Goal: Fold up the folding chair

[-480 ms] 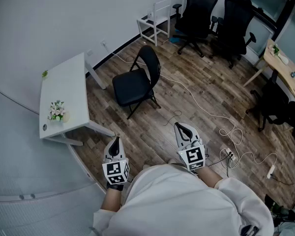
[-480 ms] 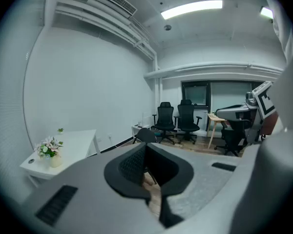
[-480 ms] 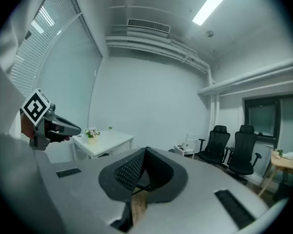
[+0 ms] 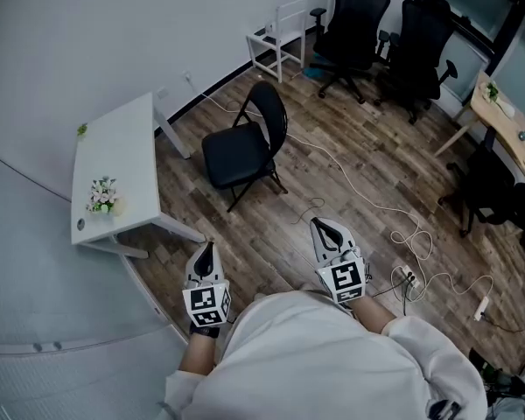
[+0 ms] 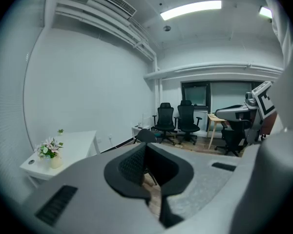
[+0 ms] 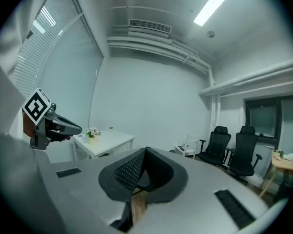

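The black folding chair [image 4: 242, 147] stands unfolded on the wooden floor, well ahead of both grippers. My left gripper [image 4: 206, 249] and right gripper [image 4: 323, 227] hang close to my body, both shut with nothing between the jaws, and both are far from the chair. In the left gripper view the jaws [image 5: 147, 167] are closed, and the chair's backrest [image 5: 145, 135] peeks just above them. In the right gripper view the closed jaws [image 6: 139, 179] hide most of the chair, and the left gripper [image 6: 46, 121] shows at the left.
A white table [image 4: 127, 143] with a small flower pot [image 4: 101, 196] stands left of the chair, along the wall. Black office chairs [image 4: 354, 24] and a white stool [image 4: 276, 38] stand at the back. Cables [image 4: 376, 204] and a power strip [image 4: 409, 276] lie on the floor to the right, near a wooden desk [image 4: 507, 121].
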Demonstrator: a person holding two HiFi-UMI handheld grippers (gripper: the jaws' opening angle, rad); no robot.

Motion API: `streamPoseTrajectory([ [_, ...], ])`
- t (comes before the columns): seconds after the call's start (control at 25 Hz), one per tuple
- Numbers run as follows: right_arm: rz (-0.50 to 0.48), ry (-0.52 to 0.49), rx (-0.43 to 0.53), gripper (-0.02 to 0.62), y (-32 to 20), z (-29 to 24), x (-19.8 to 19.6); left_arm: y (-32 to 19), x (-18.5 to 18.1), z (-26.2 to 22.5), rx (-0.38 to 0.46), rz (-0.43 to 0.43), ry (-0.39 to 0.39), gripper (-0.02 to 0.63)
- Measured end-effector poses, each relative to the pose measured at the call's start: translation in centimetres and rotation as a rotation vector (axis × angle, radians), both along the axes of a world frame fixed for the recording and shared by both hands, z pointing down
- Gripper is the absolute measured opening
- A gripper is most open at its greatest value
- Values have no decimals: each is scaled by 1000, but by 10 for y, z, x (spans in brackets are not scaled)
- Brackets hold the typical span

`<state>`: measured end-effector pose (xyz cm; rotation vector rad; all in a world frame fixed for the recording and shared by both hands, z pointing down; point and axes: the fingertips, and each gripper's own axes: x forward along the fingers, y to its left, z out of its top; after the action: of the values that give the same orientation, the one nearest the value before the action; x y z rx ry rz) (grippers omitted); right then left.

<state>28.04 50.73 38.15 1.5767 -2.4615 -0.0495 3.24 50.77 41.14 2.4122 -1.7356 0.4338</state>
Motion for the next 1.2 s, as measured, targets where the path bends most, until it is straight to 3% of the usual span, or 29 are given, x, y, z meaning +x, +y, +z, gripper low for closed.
streamPoseTrajectory([
  [0.24, 15, -10, 39, 15, -1, -8, 5, 2, 1, -2, 16, 11, 7, 27],
  [0.36, 22, -7, 46, 29, -2, -8, 11, 0, 2, 0, -2, 21, 26, 201],
  [0.44, 20, -14, 40, 275, -4, -7, 13, -1, -2, 0, -3, 10, 34, 298],
  [0.48, 28, -14, 42, 339, -4, -7, 16, -1, -4, 0, 0, 0, 38, 323],
  [0.56, 52, -5, 53, 373, -4, -6, 23, -2, -8, 0, -1, -15, 44, 357],
  [1.0, -27, 5, 10, 374, -14, 27, 43, 6, 3, 16, -44, -101, 19, 364],
  [1.2, -66, -6, -14, 374, -32, 35, 32, 5, -1, 28, -79, -120, 3, 364],
])
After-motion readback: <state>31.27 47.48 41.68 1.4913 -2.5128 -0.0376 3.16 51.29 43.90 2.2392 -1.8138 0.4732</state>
